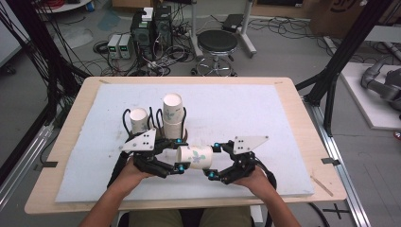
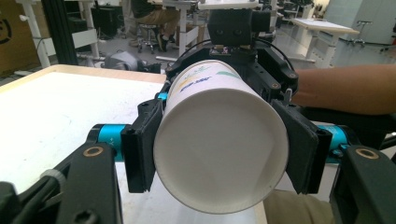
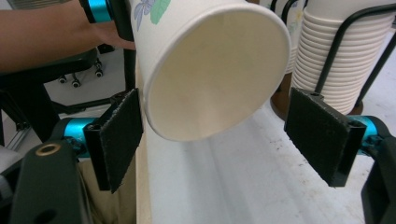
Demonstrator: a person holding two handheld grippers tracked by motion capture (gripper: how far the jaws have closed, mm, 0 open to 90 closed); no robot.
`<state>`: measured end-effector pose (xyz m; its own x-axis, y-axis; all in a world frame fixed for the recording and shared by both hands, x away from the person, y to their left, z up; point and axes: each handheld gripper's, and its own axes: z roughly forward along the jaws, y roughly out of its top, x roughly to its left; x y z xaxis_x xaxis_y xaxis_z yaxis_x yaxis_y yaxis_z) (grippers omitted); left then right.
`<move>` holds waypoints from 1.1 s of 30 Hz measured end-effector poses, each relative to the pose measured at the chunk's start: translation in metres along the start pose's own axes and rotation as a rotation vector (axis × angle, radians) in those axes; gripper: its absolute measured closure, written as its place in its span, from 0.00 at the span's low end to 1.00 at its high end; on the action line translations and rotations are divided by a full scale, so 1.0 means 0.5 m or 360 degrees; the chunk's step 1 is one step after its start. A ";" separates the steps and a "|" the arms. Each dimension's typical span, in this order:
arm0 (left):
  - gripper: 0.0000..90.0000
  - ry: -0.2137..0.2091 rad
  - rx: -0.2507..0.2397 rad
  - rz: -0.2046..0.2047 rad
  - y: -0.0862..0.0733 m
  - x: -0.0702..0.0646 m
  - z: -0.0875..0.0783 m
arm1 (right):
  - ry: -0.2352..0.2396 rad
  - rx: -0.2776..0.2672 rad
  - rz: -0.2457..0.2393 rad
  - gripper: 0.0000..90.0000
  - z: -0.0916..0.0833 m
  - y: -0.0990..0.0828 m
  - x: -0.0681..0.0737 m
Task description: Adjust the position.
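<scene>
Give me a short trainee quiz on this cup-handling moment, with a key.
1. True or false: the left gripper has its fingers shut on the paper cup.
2. The right gripper has its fingers: A) open around the cup's mouth; B) clamped on the cup; C) shut, well away from the cup.
3. How many cup stacks stand in wire holders behind the grippers?
Key: 1 true; 2 A; 3 two.

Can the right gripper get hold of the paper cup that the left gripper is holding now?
Probably yes. The paper cup already lies between the open right gripper fingers, nothing blocking; the left gripper holds its other end.
</scene>
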<state>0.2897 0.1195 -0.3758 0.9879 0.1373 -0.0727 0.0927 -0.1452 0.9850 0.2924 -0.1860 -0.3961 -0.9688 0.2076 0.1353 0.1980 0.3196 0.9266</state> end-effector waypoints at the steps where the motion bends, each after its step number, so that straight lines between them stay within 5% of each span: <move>1: 0.41 -0.0004 0.0005 0.0003 0.000 0.000 0.001 | 0.0001 0.0000 -0.0008 0.22 0.001 0.000 0.000; 17: 0.41 -0.0088 -0.0008 -0.0008 -0.004 -0.003 0.011 | 0.0150 -0.0062 -0.0034 0.29 0.008 -0.001 -0.002; 33: 0.41 -0.0074 0.0022 -0.0022 -0.013 -0.005 0.008 | 0.0195 -0.0086 -0.0021 0.37 0.002 -0.004 -0.006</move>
<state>0.2874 0.1162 -0.3828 0.9911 0.0937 -0.0941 0.1081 -0.1573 0.9816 0.2949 -0.1865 -0.3986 -0.9829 0.0883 0.1616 0.1798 0.2708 0.9457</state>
